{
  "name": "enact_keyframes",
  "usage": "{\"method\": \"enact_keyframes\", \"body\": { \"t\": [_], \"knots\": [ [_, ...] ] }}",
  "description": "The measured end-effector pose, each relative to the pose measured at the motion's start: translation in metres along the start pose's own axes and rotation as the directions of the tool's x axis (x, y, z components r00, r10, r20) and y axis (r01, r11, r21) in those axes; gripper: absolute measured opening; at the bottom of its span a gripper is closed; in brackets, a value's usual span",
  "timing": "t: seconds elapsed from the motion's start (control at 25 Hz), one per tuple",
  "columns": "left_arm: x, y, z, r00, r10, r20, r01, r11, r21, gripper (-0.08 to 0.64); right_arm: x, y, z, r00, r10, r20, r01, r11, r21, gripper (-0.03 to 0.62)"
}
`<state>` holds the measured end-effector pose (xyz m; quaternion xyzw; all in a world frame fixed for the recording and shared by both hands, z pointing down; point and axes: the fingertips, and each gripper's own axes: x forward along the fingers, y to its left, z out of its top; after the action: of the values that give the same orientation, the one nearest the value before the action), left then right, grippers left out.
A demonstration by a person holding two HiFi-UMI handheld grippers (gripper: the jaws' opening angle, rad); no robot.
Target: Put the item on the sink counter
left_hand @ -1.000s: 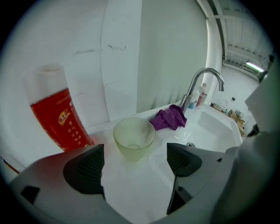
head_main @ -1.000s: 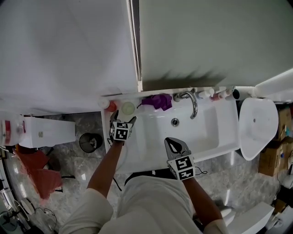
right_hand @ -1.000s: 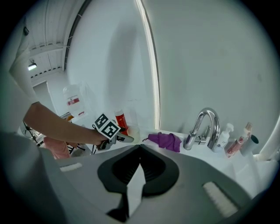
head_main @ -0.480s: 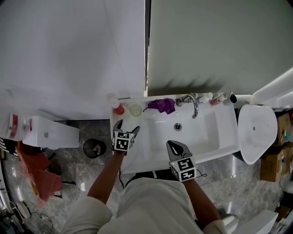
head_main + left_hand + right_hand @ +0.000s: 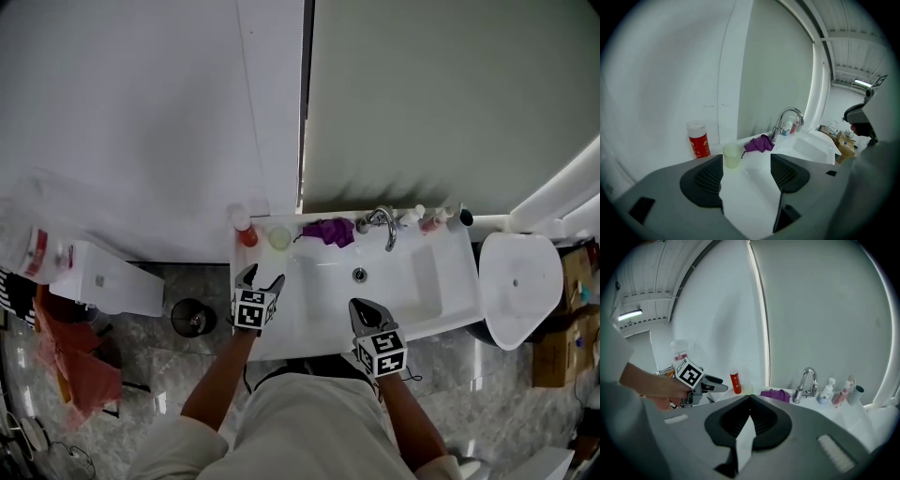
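A pale green cup (image 5: 279,237) stands on the white sink counter (image 5: 302,339) at the back left, between a red bottle (image 5: 246,232) and a purple cloth (image 5: 327,231). My left gripper (image 5: 260,277) hovers above the counter's left side, short of the cup (image 5: 732,155). It is open with nothing between its fingers (image 5: 746,176), and its jaws have just been closing a little. My right gripper (image 5: 364,307) is over the basin's front rim. It is shut and empty, its tips (image 5: 749,399) meeting.
A chrome tap (image 5: 384,221) and several small bottles (image 5: 431,220) line the back ledge. A toilet (image 5: 517,286) stands to the right. On the floor to the left are a black bin (image 5: 191,317) and a white box (image 5: 117,279). A wall rises behind the sink.
My left gripper has drawn back from the cup toward the front edge, risen, and its jaws have narrowed. The right gripper has also pulled back slightly.
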<state>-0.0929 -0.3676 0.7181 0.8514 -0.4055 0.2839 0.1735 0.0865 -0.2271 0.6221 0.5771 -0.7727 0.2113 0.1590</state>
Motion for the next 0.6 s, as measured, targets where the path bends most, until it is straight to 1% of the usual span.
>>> {"method": "enact_keyframes", "body": {
  "t": [0.16, 0.28, 0.44, 0.6],
  "knots": [
    [-0.023, -0.006, 0.003, 0.998, 0.043, 0.04, -0.043, 0.999, -0.018, 0.247, -0.009, -0.002, 0.001, 1.0, 0.027, 0.011, -0.027, 0.999, -0.018, 0.011],
    [-0.042, -0.013, 0.004, 0.996, 0.076, 0.055, -0.074, 0.997, -0.035, 0.227, -0.016, -0.005, 0.001, 0.999, 0.052, 0.015, -0.051, 0.998, -0.038, 0.011],
    [-0.073, -0.029, 0.001, 0.99, 0.123, 0.068, -0.117, 0.989, -0.086, 0.185, -0.032, -0.007, -0.001, 0.996, 0.092, 0.01, -0.091, 0.994, -0.067, 0.011],
    [-0.092, -0.049, 0.007, 0.983, 0.161, 0.09, -0.15, 0.981, -0.12, 0.138, -0.045, -0.01, 0.001, 0.99, 0.139, 0.009, -0.137, 0.984, -0.114, 0.011]
  ]
}}
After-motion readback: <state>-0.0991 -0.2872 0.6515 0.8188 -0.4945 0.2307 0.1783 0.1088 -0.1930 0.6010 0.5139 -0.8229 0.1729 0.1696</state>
